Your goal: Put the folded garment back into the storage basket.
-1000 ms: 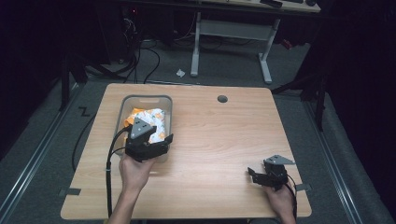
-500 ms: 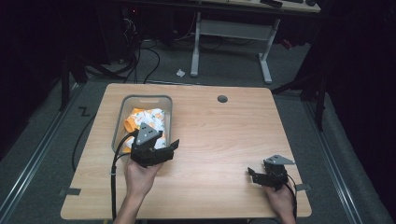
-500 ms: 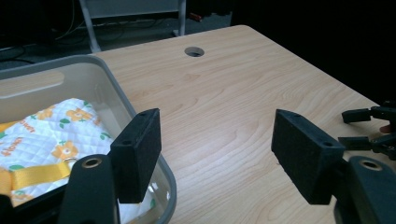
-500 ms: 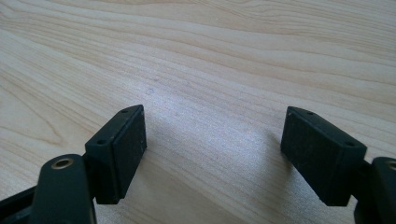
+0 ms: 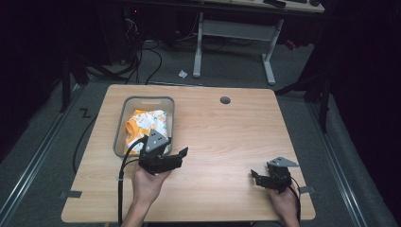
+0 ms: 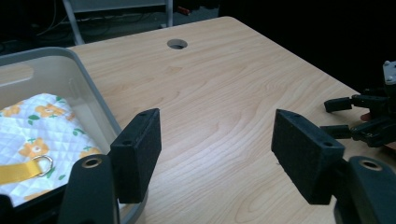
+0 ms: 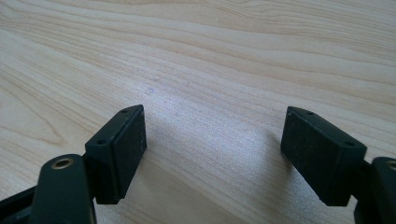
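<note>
The left hand-held gripper (image 5: 176,157) hung over the table (image 5: 227,137) with its jaws spread wide and nothing between them. In the left gripper view its two black pads (image 6: 140,151) stood well apart above bare wood grain. Just beside this hand-held gripper, on its left and a little ahead of it, sat the grey bin (image 5: 119,132), its near corner almost under the left jaw. Inside the bin lay the quilted cloth bag (image 6: 42,123), white with orange flowers and green leaves, a yellow strap (image 6: 18,171) and a metal ring (image 6: 43,162) showing on it. From the high view the bag (image 5: 147,124) lay crumpled in the bin, beyond the hand-held gripper's body and not touched by it. The left hand (image 5: 147,185) gripped the tool from behind, a black cable (image 5: 122,184) trailing back along the forearm.

Farther ahead of the left hand-held gripper, a round hole (image 6: 177,44) was cut into the table near its far edge.

The right hand-held gripper (image 5: 257,178) rested well apart to the right, low over the table near the person's edge, held by the right hand (image 5: 283,201). Its jaws were also spread, with only plain wood between the pads (image 7: 126,149) in the right gripper view. A grey three-cornered plate (image 5: 282,162) sat on top of it.
</note>
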Motion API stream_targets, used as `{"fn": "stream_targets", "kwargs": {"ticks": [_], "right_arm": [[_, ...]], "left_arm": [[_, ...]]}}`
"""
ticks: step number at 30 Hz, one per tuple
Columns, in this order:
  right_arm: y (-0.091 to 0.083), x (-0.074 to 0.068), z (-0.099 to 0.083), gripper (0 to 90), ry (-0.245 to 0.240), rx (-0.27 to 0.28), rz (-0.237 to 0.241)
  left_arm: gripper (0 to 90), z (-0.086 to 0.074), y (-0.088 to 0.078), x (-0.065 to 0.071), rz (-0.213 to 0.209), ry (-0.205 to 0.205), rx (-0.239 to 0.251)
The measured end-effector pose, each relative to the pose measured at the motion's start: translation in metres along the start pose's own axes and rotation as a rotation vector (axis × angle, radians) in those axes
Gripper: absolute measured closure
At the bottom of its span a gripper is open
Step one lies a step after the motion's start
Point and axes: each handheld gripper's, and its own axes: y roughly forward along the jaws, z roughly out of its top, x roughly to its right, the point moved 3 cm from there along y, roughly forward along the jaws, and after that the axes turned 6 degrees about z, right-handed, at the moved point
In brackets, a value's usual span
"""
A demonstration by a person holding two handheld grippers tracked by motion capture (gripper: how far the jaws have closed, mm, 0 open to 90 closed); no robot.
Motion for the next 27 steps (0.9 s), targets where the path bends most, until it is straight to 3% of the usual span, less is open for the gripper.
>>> {"fn": "stream_targets", "kwargs": {"ticks": [27], "right_arm": [[0.000,0.000,0.000,22.7,0.000,0.000,0.000]], "left_arm": [[33.6,-0.015,0.021,0.022,-0.070,0.026,-0.039]]}}
